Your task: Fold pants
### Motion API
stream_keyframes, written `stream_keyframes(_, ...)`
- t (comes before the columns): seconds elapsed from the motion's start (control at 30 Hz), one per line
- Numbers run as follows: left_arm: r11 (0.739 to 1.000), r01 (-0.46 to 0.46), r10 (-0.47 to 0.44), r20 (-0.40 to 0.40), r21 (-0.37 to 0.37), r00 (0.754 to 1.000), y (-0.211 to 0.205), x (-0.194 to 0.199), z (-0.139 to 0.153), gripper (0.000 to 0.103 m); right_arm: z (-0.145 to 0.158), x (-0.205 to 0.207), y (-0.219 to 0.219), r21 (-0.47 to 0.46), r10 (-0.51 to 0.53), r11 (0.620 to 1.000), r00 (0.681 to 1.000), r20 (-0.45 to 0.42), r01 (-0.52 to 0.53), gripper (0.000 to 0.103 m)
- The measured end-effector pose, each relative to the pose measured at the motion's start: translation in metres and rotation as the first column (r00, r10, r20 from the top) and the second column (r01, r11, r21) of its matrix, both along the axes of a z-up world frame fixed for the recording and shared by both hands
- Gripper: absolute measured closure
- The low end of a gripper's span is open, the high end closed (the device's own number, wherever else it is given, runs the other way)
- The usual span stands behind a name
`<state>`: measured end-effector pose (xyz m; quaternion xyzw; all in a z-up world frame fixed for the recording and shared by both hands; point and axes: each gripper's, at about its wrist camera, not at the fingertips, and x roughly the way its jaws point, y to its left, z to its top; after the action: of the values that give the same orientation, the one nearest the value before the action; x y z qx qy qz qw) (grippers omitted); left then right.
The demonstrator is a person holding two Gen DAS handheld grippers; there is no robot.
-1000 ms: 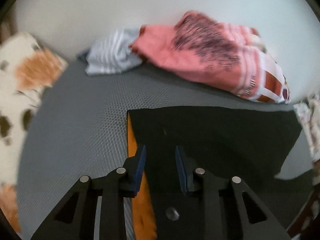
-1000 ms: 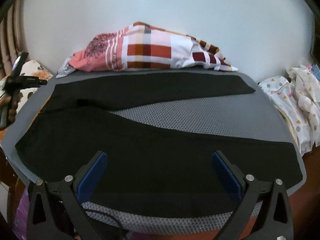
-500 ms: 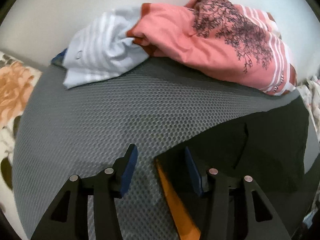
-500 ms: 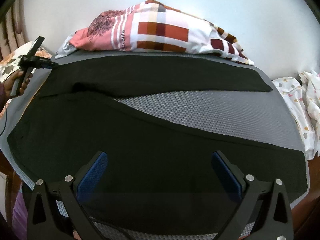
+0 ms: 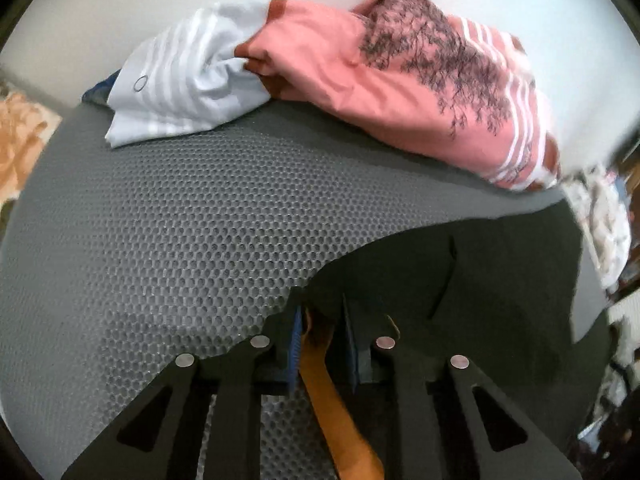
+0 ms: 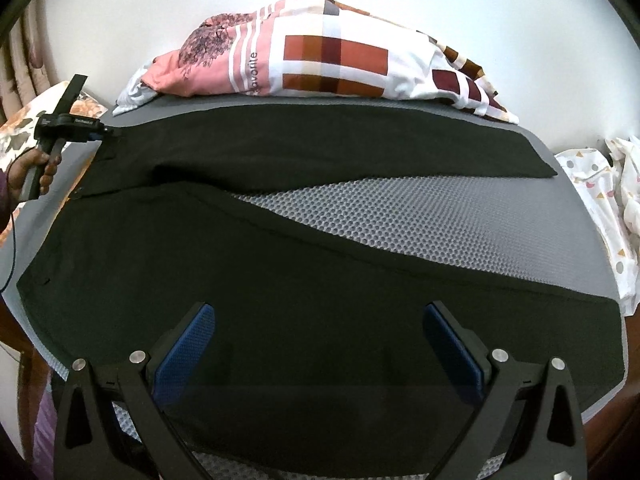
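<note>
Change since earlier frame: left gripper (image 5: 320, 332) has travelled along the waistband to its corner and its jaws have narrowed; right gripper (image 6: 320, 354) has sunk slightly toward the near leg.
Left gripper state: jaws nearly shut, pinching the waistband corner of the black pants (image 6: 280, 280), with the orange lining (image 5: 340, 412) showing between the blue pads.
Right gripper state: jaws spread wide, holding nothing, hovering over the near leg at lower centre.
Pants location: spread flat on the grey mesh mat (image 6: 460, 224), waist at frame left, legs splayed in a V toward the right.
Pants appearance: matte, thin and limp; few wrinkles; a short pocket slit near the waist.
Risk 1: pinch takes only one fabric layer; cause: shallow bite at the corner edge.
Risk 2: far leg drags onto the pink-and-check bedding (image 6: 340, 60); cause: it lies just beside that leg.
Risk 3: uneven fold; cause: lifting with the right gripper unengaged.
</note>
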<state>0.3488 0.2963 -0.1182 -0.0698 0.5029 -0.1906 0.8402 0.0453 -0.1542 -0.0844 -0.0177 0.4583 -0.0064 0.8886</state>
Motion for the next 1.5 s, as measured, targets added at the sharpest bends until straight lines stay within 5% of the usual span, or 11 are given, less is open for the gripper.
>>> stream_keyframes(0.17, 0.993, -0.025, 0.015, 0.094, 0.112, 0.995, -0.019, -0.019, 0.013, 0.088, 0.006, 0.000, 0.002, -0.003, 0.005, 1.000, 1.000, 0.028, -0.005, 0.000)
stream_keyframes(0.4, 0.997, -0.065, 0.051, 0.293, 0.037, 0.955, -0.048, -0.088, 0.075, 0.088, 0.031, 0.047, -0.008, 0.252, 0.008, 0.967, 0.998, 0.065, -0.024, 0.000)
stream_keyframes(0.57, 0.999, -0.002, 0.015, 0.381, -0.036, 0.925, -0.071, -0.174, 0.111, 0.088, 0.037, 0.120, -0.022, 0.677, 0.040, 0.736, 0.999, 0.002, -0.031, 0.000)
stream_keyframes(0.63, 0.998, 0.017, 0.007, 0.397, -0.056, 0.918, -0.081, -0.211, 0.119, 0.088, 0.023, 0.155, -0.028, 0.805, 0.030, 0.592, 0.997, -0.073, 0.041, 0.000)
stream_keyframes(0.77, 0.997, 0.033, -0.002, 0.379, -0.075, 0.925, -0.093, -0.255, 0.120, 0.088, 0.003, 0.207, -0.029, 0.881, 0.051, 0.456, 0.985, -0.167, 0.126, 0.000)
stream_keyframes(0.97, 0.992, 0.005, 0.033, 0.309, -0.122, 0.951, -0.097, -0.276, 0.110, 0.088, -0.037, 0.259, -0.038, 0.854, -0.024, 0.441, 0.955, -0.297, 0.277, 0.009)
stream_keyframes(1.07, 0.989, -0.024, 0.063, 0.268, -0.147, 0.961, -0.091, -0.276, 0.105, 0.088, -0.039, 0.268, -0.041, 0.794, -0.062, 0.540, 0.954, -0.294, 0.280, 0.096)
stream_keyframes(1.13, 0.989, -0.044, 0.079, 0.249, -0.143, 0.965, -0.086, -0.276, 0.102, 0.088, -0.033, 0.257, -0.040, 0.792, -0.067, 0.553, 0.961, -0.268, 0.259, 0.095)
stream_keyframes(1.23, 0.987, -0.071, 0.105, 0.235, -0.147, 0.966, -0.075, -0.281, 0.102, 0.088, -0.011, 0.223, -0.031, 0.748, -0.057, 0.642, 0.983, -0.177, 0.171, 0.096)
stream_keyframes(1.37, 0.984, -0.111, 0.138, 0.199, -0.139, 0.970, -0.058, -0.299, 0.094, 0.088, -0.002, 0.158, -0.021, 0.740, -0.036, 0.662, 0.992, -0.125, 0.117, 0.096)
stream_keyframes(1.5, 0.988, -0.124, 0.137, 0.166, -0.091, 0.977, -0.054, -0.315, 0.082, 0.088, -0.023, 0.078, -0.027, 0.757, -0.031, 0.632, 0.981, -0.192, 0.168, 0.096)
